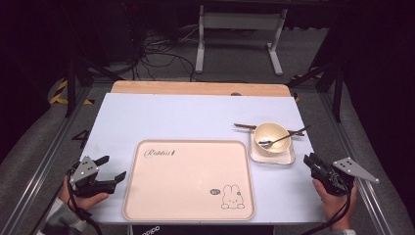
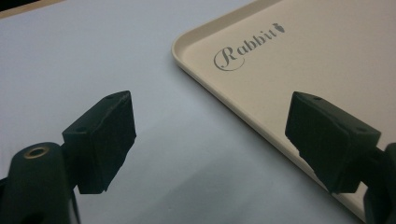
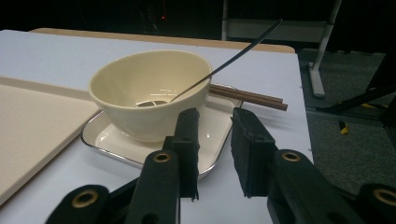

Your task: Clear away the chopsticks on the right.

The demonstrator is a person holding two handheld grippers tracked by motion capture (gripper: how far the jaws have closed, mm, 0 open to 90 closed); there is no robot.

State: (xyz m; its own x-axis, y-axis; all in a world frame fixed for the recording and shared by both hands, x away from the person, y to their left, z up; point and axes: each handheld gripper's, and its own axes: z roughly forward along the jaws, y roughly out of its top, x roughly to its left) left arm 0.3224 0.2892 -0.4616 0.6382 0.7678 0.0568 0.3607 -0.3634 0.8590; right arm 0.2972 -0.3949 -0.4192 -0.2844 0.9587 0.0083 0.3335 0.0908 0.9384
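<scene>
In the left gripper view the tray (image 2: 299, 60) runs off the top and right edges of the frame, and its lower right rim is hidden behind a black jaw. In the right gripper view, the near rim of the square plate (image 3: 112, 140) at centre frame is covered by the jaws, the chopsticks (image 3: 252, 97) vanish behind the bowl (image 3: 149, 93), and the tray is cut off at the left edge. The small round mark beside the tray's rabbit drawing, lower centre of the high view, is too small to read.

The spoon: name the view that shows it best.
The right gripper view: the spoon appears close, its head in the bowl, its handle rising past the rim. The high view shows it small.
</scene>
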